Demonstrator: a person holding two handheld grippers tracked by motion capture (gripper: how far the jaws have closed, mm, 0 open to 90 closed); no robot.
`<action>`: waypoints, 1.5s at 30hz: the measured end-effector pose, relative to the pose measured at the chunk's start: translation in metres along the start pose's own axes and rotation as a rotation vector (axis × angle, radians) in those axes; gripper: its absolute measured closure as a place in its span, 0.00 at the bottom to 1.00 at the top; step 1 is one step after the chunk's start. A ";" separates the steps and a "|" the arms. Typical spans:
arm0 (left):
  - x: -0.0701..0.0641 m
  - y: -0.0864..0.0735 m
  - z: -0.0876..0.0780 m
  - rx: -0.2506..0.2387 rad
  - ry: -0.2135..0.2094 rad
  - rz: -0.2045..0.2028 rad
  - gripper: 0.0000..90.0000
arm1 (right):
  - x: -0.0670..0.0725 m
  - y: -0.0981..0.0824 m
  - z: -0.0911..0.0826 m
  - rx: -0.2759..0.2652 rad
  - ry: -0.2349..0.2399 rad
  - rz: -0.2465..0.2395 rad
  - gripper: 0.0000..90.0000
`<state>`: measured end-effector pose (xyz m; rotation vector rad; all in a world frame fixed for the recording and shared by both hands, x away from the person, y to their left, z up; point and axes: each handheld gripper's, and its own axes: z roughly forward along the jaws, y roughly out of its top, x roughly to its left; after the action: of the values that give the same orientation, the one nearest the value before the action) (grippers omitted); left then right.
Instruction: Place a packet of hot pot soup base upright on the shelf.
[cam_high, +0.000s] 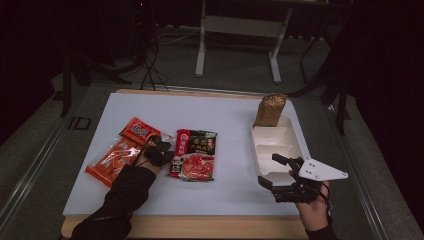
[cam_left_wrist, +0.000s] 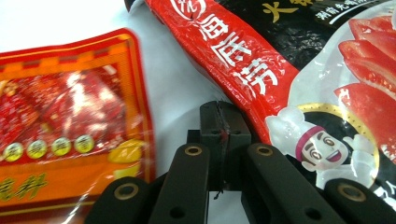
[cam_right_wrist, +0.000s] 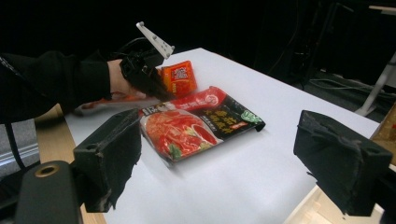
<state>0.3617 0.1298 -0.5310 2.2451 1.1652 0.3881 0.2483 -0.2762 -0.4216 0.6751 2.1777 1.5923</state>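
You have four packets on the white surface (cam_high: 225, 120): one red-and-black soup-base pouch (cam_high: 194, 154), one long orange packet (cam_high: 111, 161), one small orange-red packet (cam_high: 140, 131), and one crinkled brown bag (cam_high: 270, 110) standing upright at the far end of the tray. There is one white tray (cam_high: 296, 142), a shallow rounded-corner tub split into compartments by low ridges.

The pouch lies flat near the middle of the surface, its long axis running from you toward the far edge, black printed end away from you and the tomato picture nearer. It is glossy film, slightly puffed, with a sealed rim. The long orange packet lies flat to its left, angled so its far end leans right toward the small packet; its shiny wrapper shows red contents through a clear window.

Your left hand-held gripper (cam_high: 159, 150) sits low over the strip of bare surface between the long orange packet (cam_left_wrist: 70, 135) and the pouch (cam_left_wrist: 289, 79); in the left gripper view its black jaws are pressed together with nothing between them, just beside the pouch's red edge.

Your right hand-held gripper (cam_high: 280, 177) hovers at the near end of the tray, jaws spread wide and empty, their pads (cam_right_wrist: 343, 163) matte black and blocky.
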 end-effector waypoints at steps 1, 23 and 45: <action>-0.002 0.001 0.001 -0.003 -0.001 -0.003 1.00 | 0.000 -0.001 0.000 0.003 0.001 0.005 0.17; -0.035 0.020 0.013 0.008 -0.060 0.066 1.00 | 0.003 -0.005 -0.002 0.022 -0.010 -0.005 0.17; -0.044 0.037 0.012 -0.034 -0.059 0.077 1.00 | 0.004 -0.006 -0.003 0.026 -0.012 -0.014 0.17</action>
<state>0.3661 0.0731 -0.5179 2.2612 1.0376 0.3668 0.2417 -0.2779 -0.4266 0.6737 2.1929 1.5522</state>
